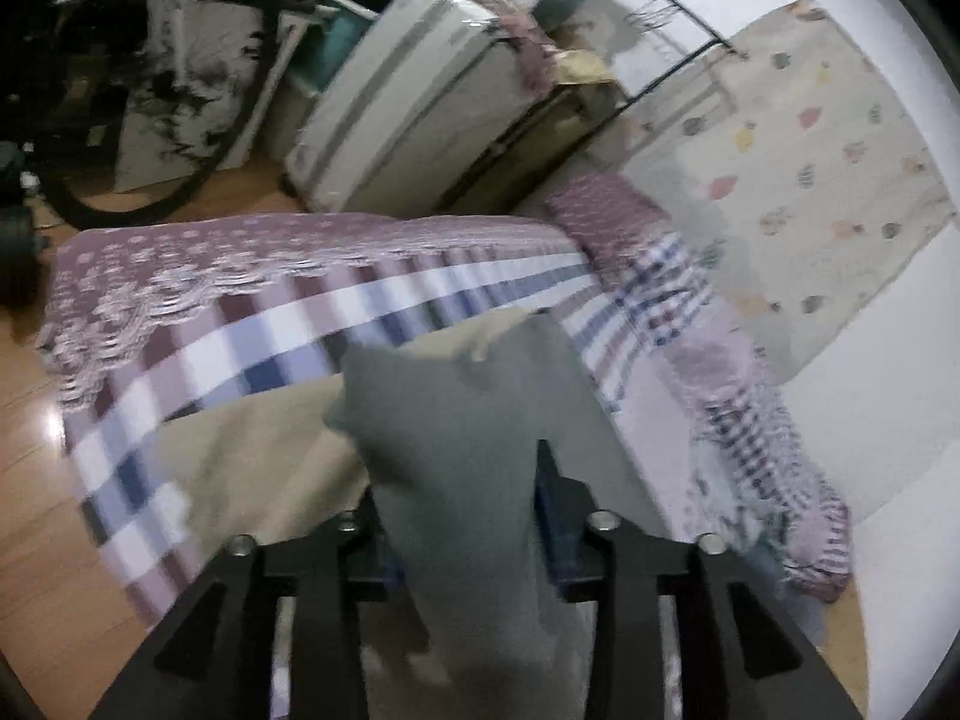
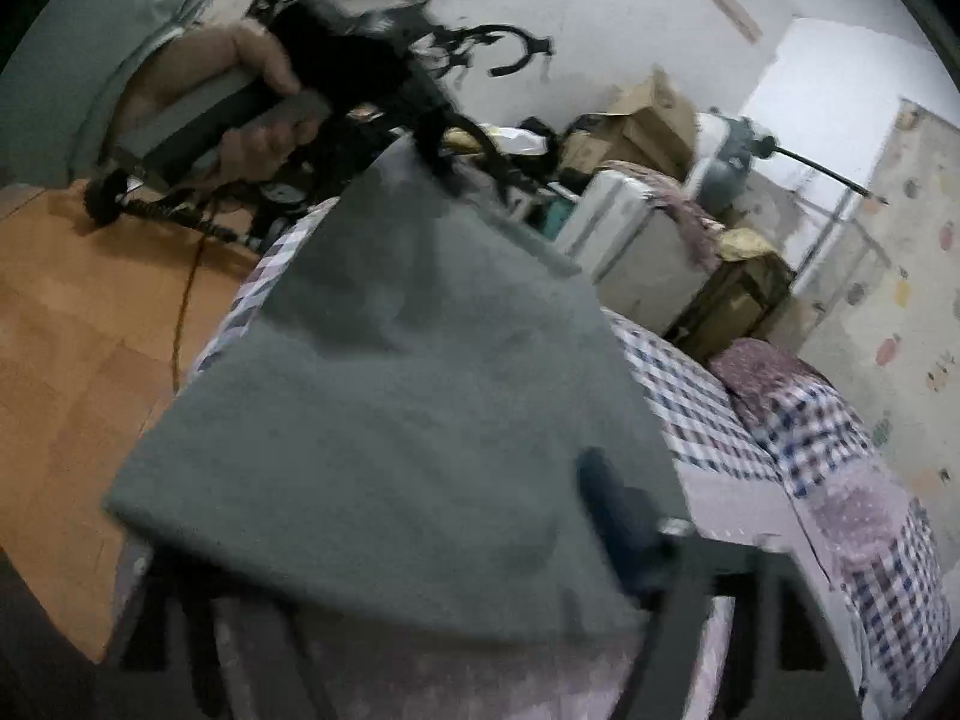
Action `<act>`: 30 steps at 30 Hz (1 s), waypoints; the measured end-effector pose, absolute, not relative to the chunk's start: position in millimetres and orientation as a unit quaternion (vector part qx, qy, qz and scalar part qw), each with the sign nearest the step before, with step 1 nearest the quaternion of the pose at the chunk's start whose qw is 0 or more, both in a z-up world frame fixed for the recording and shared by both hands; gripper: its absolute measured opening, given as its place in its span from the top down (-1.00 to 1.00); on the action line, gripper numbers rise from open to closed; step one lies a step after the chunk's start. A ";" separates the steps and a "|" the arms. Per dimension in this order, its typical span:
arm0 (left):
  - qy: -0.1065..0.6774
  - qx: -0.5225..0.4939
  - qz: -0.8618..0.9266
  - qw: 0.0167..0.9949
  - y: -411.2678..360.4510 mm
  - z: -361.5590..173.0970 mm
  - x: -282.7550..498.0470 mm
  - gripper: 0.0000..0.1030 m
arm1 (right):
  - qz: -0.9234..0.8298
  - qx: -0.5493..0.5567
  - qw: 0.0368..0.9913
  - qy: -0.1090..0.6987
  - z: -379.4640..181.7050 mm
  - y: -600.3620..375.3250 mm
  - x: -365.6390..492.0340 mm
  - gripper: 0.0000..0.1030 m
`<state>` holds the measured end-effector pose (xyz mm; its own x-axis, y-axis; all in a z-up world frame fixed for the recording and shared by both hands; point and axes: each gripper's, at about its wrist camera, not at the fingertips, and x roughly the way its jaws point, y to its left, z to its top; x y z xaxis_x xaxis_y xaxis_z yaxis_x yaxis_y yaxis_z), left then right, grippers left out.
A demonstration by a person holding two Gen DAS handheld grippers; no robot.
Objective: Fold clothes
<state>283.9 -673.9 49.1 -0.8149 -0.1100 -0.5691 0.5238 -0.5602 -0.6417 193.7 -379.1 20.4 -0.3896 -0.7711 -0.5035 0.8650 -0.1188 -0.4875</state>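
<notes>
A grey garment (image 1: 456,420) rises from between the fingers of my left gripper (image 1: 462,480), which is shut on it. In the right wrist view the same grey garment (image 2: 390,390) hangs as a flat sheet over the bed. A hand (image 2: 252,102) holds the left gripper (image 2: 435,159), which pinches the garment's top corner. My right gripper (image 2: 492,516) grips the lower edge. One blue-padded finger (image 2: 606,498) shows and the other is hidden under the cloth. A beige cloth (image 1: 258,456) lies on the bed beneath.
The bed (image 1: 270,324) has a plaid sheet and a purple lace-edged cover. A purple pillow (image 1: 606,216) lies at its far end. A white case (image 1: 408,96), boxes and a bicycle wheel (image 1: 240,90) crowd the wooden floor (image 1: 36,480) beyond.
</notes>
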 end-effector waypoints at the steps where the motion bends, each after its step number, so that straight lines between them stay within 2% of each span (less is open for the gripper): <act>1: 0.426 0.237 -0.850 0.199 -674.2 50.1 291.2 0.02 | -0.745 0.066 0.550 0.371 22.0 -370.3 197.3 -0.61; 3: 0.418 0.227 -0.851 0.221 -673.9 53.2 306.5 -0.33 | -0.741 0.075 0.555 0.370 24.8 -348.6 203.7 -0.68; 5: 0.412 0.209 -0.854 0.239 -671.6 59.1 323.9 -0.47 | -0.737 0.084 0.560 0.368 27.5 -326.8 210.2 -0.70; 9: 0.389 0.188 -0.869 0.240 -651.3 84.9 347.4 -0.62 | -0.745 0.088 0.554 0.362 35.0 -271.3 231.1 -0.71; 17: 0.286 0.159 -0.931 0.159 -532.1 159.6 345.4 -0.67 | -0.826 0.137 0.486 0.249 71.7 -128.8 242.8 -0.74; 23: 0.216 0.164 -0.962 0.036 -404.5 205.8 309.5 -0.68 | -0.898 0.149 0.395 0.127 118.0 -11.7 233.8 -0.80; 30: 0.182 0.182 -0.961 -0.103 -246.5 230.8 254.6 -0.73 | -0.941 0.140 0.307 0.007 160.0 105.6 224.5 -0.96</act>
<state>254.6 -246.5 230.8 -0.9123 0.2637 -0.3133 -0.1309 -0.9127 -0.3871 224.5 105.6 160.0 -0.7725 -0.5761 -0.2671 0.5798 -0.8115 0.0734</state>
